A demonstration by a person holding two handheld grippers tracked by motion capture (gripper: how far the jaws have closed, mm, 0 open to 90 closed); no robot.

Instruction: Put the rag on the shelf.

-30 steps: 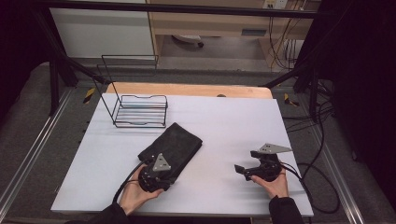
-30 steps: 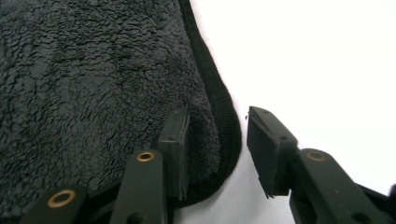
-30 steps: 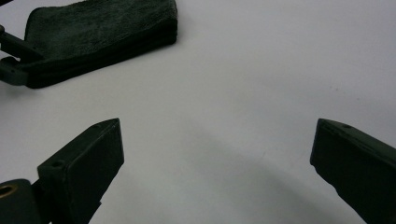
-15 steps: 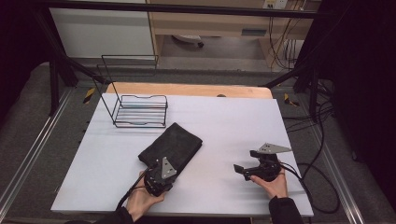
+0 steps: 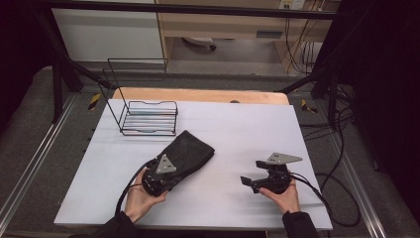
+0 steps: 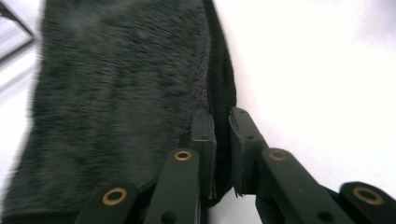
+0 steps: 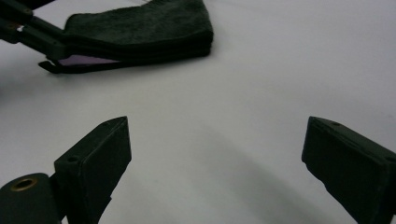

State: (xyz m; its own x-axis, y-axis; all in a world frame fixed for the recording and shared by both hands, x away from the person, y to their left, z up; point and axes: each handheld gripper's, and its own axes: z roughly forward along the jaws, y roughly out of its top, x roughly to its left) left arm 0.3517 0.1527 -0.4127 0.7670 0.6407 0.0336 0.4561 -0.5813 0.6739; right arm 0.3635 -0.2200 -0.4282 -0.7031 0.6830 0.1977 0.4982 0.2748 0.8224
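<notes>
Two grippers were at work over the white table point(image 5: 237, 124), and only one had anything in it. The left gripper point(image 6: 219, 135) was clenched on the near edge of a folded dark towel point(image 5: 190, 151), its jaws pinching the folded layers close together. The towel lay left of the table's middle, with its gripped corner lifted a little off the surface in the right gripper view, so the step in hand looked like a pick-up or a drag of the towel. The right gripper point(image 7: 215, 163) rested low on the table well apart from the cloth, its jaws spread wide and holding nothing.

The next move probably called for a steady lift so the folds stayed together, and perhaps for the right gripper to take the opposite edge.

A wire rack point(image 5: 148, 116) stood near the far left corner, just beyond the towel. I could see nothing resting in it.
</notes>
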